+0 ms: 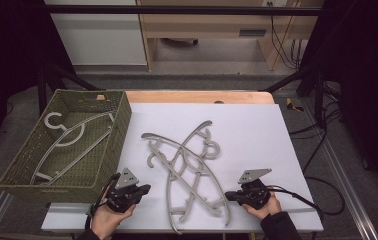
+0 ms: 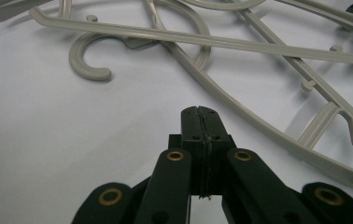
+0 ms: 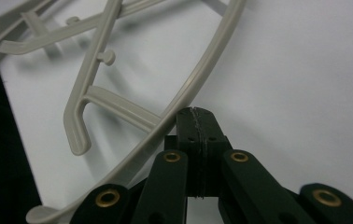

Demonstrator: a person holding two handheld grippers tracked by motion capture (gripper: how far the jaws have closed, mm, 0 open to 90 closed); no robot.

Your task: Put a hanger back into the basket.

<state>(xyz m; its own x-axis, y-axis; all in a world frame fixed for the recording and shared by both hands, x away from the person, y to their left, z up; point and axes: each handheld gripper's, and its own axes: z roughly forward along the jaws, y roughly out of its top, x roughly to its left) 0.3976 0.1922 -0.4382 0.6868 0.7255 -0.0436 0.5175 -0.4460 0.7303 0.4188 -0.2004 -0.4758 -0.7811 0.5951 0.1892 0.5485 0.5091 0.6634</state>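
Two curved grey plastic hangers [image 1: 187, 170] crossed on matte white board [image 1: 257, 130], left tool [image 1: 144, 189] closed empty, right tool [image 1: 228, 196] closed empty beside hanger arm.

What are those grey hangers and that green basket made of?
The hangers look like moulded plastic: matt grey, with ribbed edges and small moulded pegs visible in the left gripper view. The basket shows a woven, ribbed olive-green texture with a cut-out handle; probably plastic made to imitate wicker, though real woven fibre can't be ruled out.

1. A pale wooden desk [image 1: 204, 30] stood well beyond the gripper, against the far wall.
2. A white cabinet panel [image 1: 97, 35] sat beside it.
3. Grey carpeted floor [image 1: 187, 80] stretched between; black cables [image 1: 327, 145] trailed on the right.
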